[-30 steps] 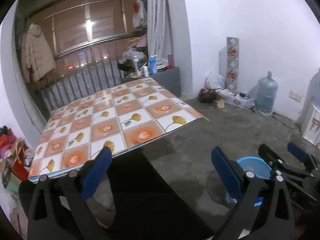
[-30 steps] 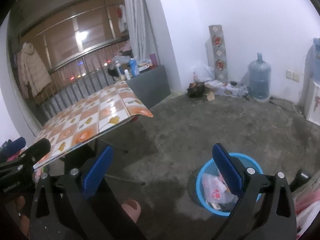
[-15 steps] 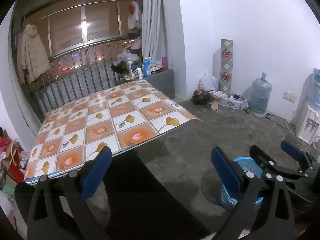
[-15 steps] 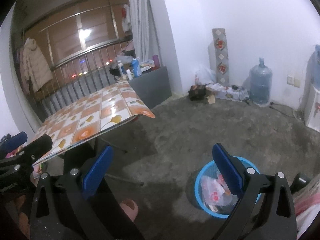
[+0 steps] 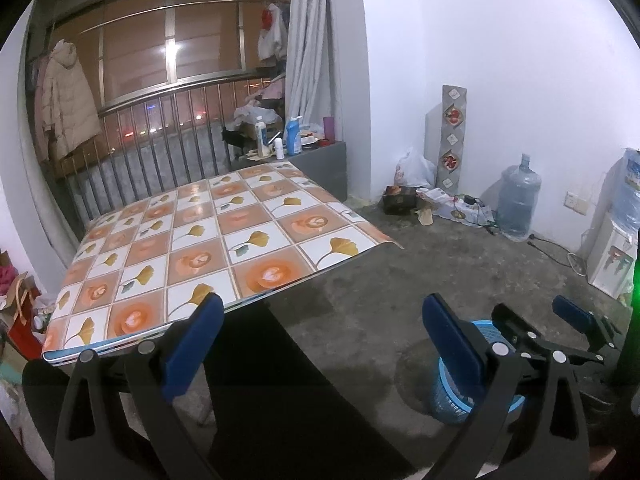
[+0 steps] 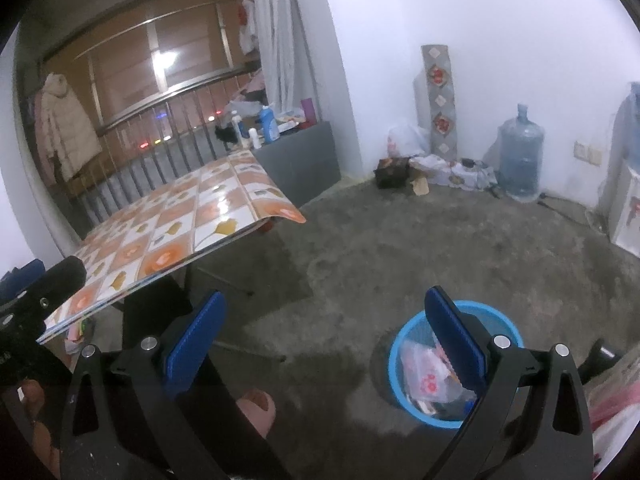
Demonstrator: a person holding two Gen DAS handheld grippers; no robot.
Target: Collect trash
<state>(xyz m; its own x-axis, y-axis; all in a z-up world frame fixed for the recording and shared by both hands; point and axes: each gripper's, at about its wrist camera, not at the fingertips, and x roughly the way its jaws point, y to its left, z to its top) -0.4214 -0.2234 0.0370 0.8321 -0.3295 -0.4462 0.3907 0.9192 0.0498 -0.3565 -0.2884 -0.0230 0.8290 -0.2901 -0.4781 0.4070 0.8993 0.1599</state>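
Observation:
A blue mesh waste basket (image 6: 496,320) stands on the concrete floor and holds plastic wrappers (image 6: 424,372). My right gripper (image 6: 324,340) hangs open above the floor, with its right finger over the basket's rim and nothing between the pads. In the left wrist view my left gripper (image 5: 320,344) is open and empty too, held in front of the table's near edge. The same basket (image 5: 452,396) shows there behind its right finger, and the right gripper's fingers (image 5: 572,316) reach in from the right above it.
A folding table with a floral tile-pattern cloth (image 5: 208,240) stands left of the basket. A water jug (image 5: 518,200), a bag and clutter (image 5: 420,192) line the far wall. A person's knee (image 6: 256,404) shows low in the right wrist view.
Both views have pulled back and risen a little; the table and basket look slightly farther off. Both grippers stay open and hold nothing.

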